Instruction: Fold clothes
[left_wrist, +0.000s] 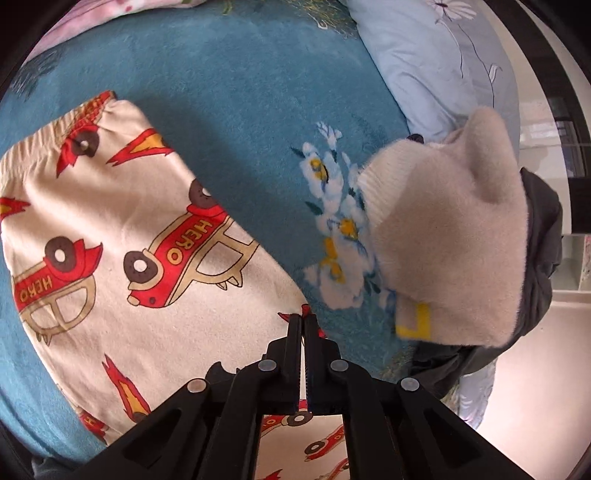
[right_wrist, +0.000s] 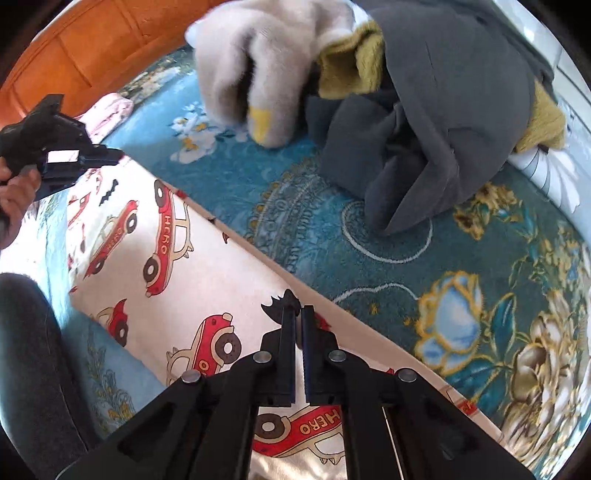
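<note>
A cream garment printed with red "HERO" cars (left_wrist: 122, 236) lies flat on a blue flowered blanket (left_wrist: 236, 110). It also shows in the right wrist view (right_wrist: 166, 266). My left gripper (left_wrist: 303, 321) is shut on the garment's right edge near a corner. It also shows at the far left of the right wrist view (right_wrist: 110, 157), held by a hand. My right gripper (right_wrist: 298, 314) has its jaws nearly closed over the garment's far edge; whether cloth is pinched between them I cannot tell.
A fluffy beige sweater (left_wrist: 450, 236) and a dark grey garment (right_wrist: 436, 122) with a mustard piece (right_wrist: 351, 62) lie piled beside the car garment. A pale blue pillow (left_wrist: 436, 62) and an orange headboard (right_wrist: 85, 48) lie beyond. The person's dark-clothed leg (right_wrist: 29, 362) is at lower left.
</note>
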